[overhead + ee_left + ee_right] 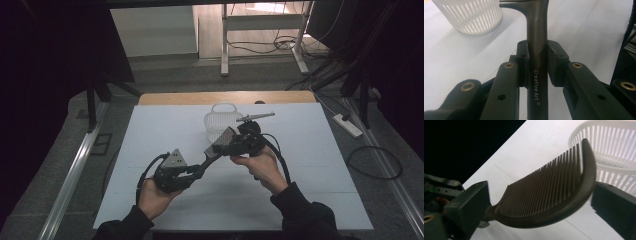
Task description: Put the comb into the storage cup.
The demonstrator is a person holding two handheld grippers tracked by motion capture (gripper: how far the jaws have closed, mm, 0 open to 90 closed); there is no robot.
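A white table (150,150) is being viewed from above, with a white slatted basket (220,120) standing upright near its far middle. Just in front of the basket, a dark wide-toothed comb (220,142) is being held above the table between two grippers. Its handle is being clamped firmly by the left gripper (537,62), jaws closed tight against it. The toothed head is being bracketed by the right gripper (537,202), whose jaws are standing wide apart and gripping nothing. A risk is being judged here: if the right jaws are closed on the thin teeth, the teeth could be bent, or the comb twisted loose from the handle grip
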